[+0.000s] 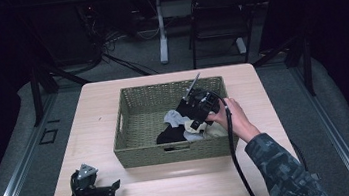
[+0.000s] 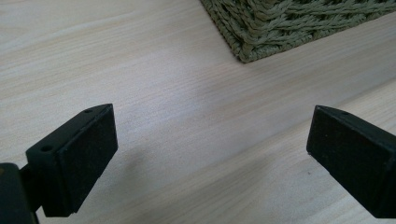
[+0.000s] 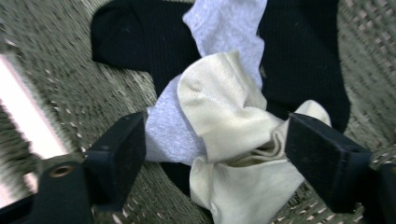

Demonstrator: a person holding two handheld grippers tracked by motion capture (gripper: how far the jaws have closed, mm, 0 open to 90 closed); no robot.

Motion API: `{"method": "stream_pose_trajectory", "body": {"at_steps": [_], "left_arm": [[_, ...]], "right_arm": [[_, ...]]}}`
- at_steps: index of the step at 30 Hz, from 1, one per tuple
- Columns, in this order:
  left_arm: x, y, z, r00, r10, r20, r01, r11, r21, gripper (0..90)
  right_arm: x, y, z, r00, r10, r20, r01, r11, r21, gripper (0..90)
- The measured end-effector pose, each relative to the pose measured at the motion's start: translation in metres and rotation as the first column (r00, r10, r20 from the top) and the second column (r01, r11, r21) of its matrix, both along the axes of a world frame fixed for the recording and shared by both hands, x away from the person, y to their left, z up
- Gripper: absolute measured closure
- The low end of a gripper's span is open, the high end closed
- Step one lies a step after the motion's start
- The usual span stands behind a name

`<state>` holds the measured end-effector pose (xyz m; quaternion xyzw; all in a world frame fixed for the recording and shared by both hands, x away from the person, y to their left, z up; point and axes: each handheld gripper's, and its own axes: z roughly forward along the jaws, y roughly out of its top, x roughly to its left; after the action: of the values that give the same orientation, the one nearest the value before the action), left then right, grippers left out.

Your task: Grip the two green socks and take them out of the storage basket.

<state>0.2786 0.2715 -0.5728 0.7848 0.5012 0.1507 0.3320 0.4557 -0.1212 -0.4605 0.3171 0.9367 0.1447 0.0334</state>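
cream sock (image 3: 224, 112) between spread right gripper (image 3: 224, 154) fingers (image 3: 322, 158)

Blk claws (image 2: 210, 158), grey tri plate, blk cable; camo sleeve (image 1: 282, 170) on rt arm.

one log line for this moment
right gripper: open over cream sock in basket | left gripper: open, idle above table

basket (image 1: 141, 132): socks (image 1: 175, 123) | right tool (image 1: 194, 106) inside | left tool (image 1: 114, 187) on table (image 1: 173, 189)
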Motion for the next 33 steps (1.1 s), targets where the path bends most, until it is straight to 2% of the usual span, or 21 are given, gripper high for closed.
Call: {"method": "stream_pose_trajectory", "body": {"at_steps": [2, 4, 6, 10, 14, 17, 18, 20, 21, 26, 29, 31, 33], "left_arm": [[0.000, 0.000, 0.000, 1.0000, -0.003, -0.003, 0.003, 1.0000, 0.003, 2.0], [0.000, 0.000, 0.000, 1.0000, -0.003, -0.003, 0.003, 1.0000, 0.007, 2.0], [0.000, 0.000, 0.000, 1.0000, -0.006, -0.004, 0.006, 1.0000, 0.005, 2.0], [0.000, 0.000, 0.000, 1.0000, -0.005, -0.002, 0.005, 1.0000, 0.004, 2.0], [0.000, -0.001, 0.000, 0.9999, -0.009, -0.012, 0.009, 0.9998, 0.016, 1.9], [0.000, -0.001, 0.000, 1.0000, -0.004, -0.002, 0.004, 0.9999, 0.013, 1.9], [0.000, -0.001, 0.000, 1.0000, -0.001, -0.003, 0.001, 0.9999, 0.012, 1.9], [0.000, -0.001, 0.000, 1.0000, -0.001, -0.002, 0.001, 0.9999, 0.011, 1.9], [0.000, -0.001, 0.000, 1.0000, -0.004, -0.003, 0.004, 0.9999, 0.011, 1.9], [0.000, 0.000, 0.000, 1.0000, -0.004, -0.002, 0.004, 0.9999, 0.013, 1.9], [0.000, 0.000, 0.000, 1.0000, -0.005, -0.003, 0.005, 0.9999, 0.010, 1.9], [0.000, -0.001, 0.000, 1.0000, -0.003, -0.003, 0.004, 0.9999, 0.011, 1.9], [0.000, 0.000, 0.000, 1.0000, -0.004, -0.003, 0.004, 0.9999, 0.010, 1.9]], "right_arm": [[0.002, 0.003, -0.006, 0.9999, 0.003, -0.016, -0.004, 0.999, -0.032, 24.2], [0.003, 0.004, -0.012, 0.9997, -0.016, -0.020, 0.015, 0.999, -0.044, 26.9], [0.006, 0.004, -0.017, 0.9991, -0.013, -0.041, 0.011, 0.998, -0.064, 28.9], [0.006, 0.005, -0.024, 0.9983, -0.021, -0.054, 0.017, 0.997, -0.076, 35.2], [0.007, 0.005, -0.029, 0.9985, -0.032, -0.044, 0.028, 0.994, -0.106, 42.4], [0.007, 0.005, -0.032, 0.9982, -0.045, -0.039, 0.040, 0.992, -0.118, 43.7], [0.006, 0.005, -0.033, 0.9973, -0.052, -0.053, 0.045, 0.992, -0.119, 47.9], [0.006, 0.005, -0.034, 0.9973, -0.059, -0.045, 0.053, 0.991, -0.121, 54.8], [0.007, 0.005, -0.033, 0.9968, -0.062, -0.050, 0.055, 0.989, -0.139, 60.3], [0.007, 0.003, -0.033, 0.9955, -0.079, -0.052, 0.073, 0.991, -0.116, 85.6], [0.006, 0.003, -0.032, 0.9955, -0.081, -0.048, 0.077, 0.992, -0.096, 87.3], [0.004, 0.003, -0.025, 0.9954, -0.083, -0.048, 0.079, 0.993, -0.087, 87.8], [0.002, 0.003, -0.019, 0.9967, -0.076, -0.029, 0.074, 0.995, -0.074, 87.8]]}}
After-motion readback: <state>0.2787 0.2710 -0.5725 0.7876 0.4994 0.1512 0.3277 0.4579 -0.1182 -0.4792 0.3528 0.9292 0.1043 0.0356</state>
